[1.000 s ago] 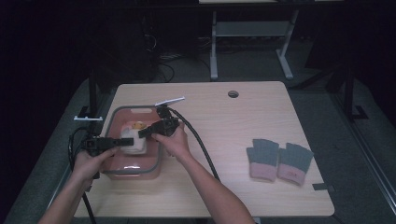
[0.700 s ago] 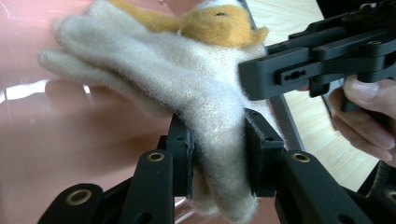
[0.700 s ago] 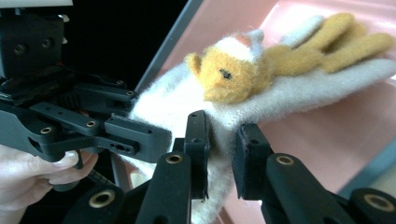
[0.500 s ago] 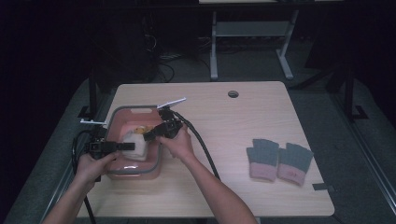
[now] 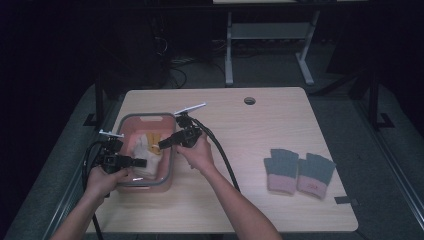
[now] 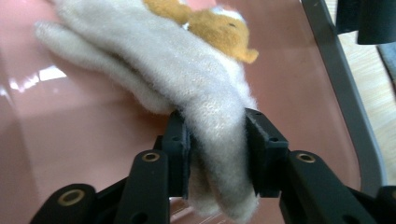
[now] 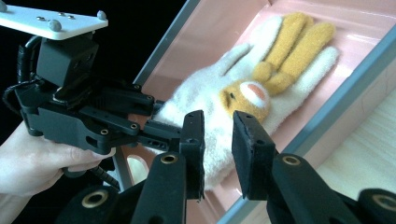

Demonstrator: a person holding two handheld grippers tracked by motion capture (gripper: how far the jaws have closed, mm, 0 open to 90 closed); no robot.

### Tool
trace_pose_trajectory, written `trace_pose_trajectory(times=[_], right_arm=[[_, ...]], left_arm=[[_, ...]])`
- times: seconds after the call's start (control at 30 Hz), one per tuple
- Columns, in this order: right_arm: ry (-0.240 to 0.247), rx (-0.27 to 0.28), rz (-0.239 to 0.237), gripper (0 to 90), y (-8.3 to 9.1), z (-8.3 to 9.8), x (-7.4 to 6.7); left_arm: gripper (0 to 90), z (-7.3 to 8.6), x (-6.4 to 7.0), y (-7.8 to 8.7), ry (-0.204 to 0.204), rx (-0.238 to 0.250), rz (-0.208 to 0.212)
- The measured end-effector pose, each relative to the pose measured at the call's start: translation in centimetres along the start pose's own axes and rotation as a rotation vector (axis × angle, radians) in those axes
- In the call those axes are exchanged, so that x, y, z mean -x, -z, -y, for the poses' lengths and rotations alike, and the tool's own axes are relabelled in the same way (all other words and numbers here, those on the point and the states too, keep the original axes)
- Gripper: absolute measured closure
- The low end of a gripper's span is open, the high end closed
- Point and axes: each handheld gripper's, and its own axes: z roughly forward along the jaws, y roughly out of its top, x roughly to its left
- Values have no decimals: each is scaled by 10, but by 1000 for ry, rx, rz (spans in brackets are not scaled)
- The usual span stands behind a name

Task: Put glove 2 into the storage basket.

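High view first: a wooden table carries a pink bin with a grey rim at its left side, and a pair of grey-and-pink gloves lies flat well apart from it at the right. Inside the bin rests a fluffy white glove with orange-yellow fingers and a small animal face on its back. Judging from how things lie, the grey pair looks already dealt with and set out on the table, while the white glove is not yet out of the bin; lifting it clear and laying it down appears to be what is left. The left gripper reaches in from the bin's near-left side, and in the left gripper view its pads press on the cuff end of the white glove, the wool bulging between the narrow jaws, which have just been opening a little but keep their hold. The right gripper comes over the bin's right rim; in the right gripper view its jaws stand slightly parted with nothing between them, hovering just above the glove's body near the animal face, with the left gripper at the cuff beyond.
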Motion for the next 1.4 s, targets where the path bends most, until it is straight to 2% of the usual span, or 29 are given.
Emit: trace_pose_trajectory(times=[0.07,0.13,0.33,0.5,0.6,0.8,0.9,1.0,1.03,1.1,1.17,1.4], right_arm=[[-1,2,-1,739,2,1,1],[3,3,-3,738,3,2,2],[1,17,-10,735,13,4,4],[4,30,-9,734,21,6,5],[-3,33,-12,734,25,8,6],[-9,39,-17,721,32,11,10],[-7,44,-15,720,35,12,11],[-10,47,-17,719,38,13,13],[-6,45,-17,719,38,13,14],[-12,43,-18,719,38,14,14],[-11,42,-19,717,39,14,15],[-14,51,-23,706,44,16,17]], left_arm=[[582,-1,1,1,-26,-6,-52],[563,-2,2,3,-17,6,-62],[547,-9,4,10,-33,17,-99],[547,-15,3,21,-30,61,-136],[576,-16,5,21,-42,45,-131],[629,-17,9,6,-78,-10,-132],[647,-19,8,-1,-100,-50,-159],[645,-20,6,-8,-108,-80,-176],[641,-20,5,-11,-98,-87,-176],[638,-19,5,-15,-93,-92,-190],[630,-19,3,-16,-84,-93,-182],[595,-20,6,-1,-69,-40,-142]])
